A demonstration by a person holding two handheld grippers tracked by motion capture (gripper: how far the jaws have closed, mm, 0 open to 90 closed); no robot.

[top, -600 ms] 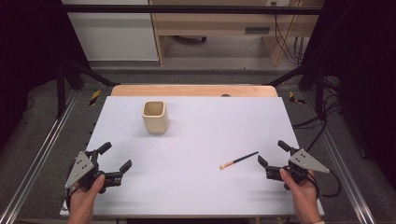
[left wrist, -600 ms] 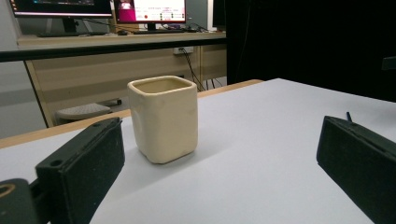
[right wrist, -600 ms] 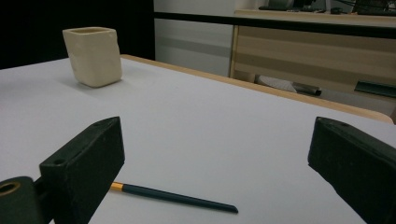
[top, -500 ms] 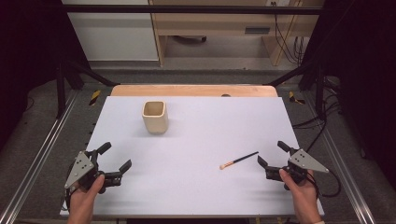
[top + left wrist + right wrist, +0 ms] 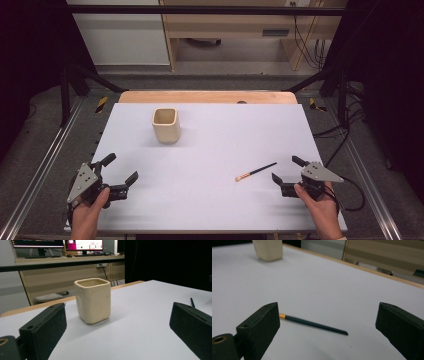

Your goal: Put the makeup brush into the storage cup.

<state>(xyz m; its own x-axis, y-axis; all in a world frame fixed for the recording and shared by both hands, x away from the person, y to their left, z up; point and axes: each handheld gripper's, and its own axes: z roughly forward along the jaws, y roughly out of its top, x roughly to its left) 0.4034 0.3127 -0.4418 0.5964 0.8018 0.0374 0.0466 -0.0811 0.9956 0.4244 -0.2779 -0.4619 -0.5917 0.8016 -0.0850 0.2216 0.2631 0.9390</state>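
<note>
A person's two hands rest at the near corners of a white table [image 5: 210, 200], each holding a two-jaw gripper low over the surface and aimed toward the far edge. The left gripper [image 5: 120, 170], at the near left corner, has its jaws spread wide with nothing between them, and faces a cream square cup [image 5: 166, 125] that stands upright near the far edge, left of centre. The right gripper [image 5: 290, 169], near the right edge, is likewise agape and empty, just beside a thin dark brush [image 5: 256, 171] lying flat, its pale tip toward the table's middle.
</note>
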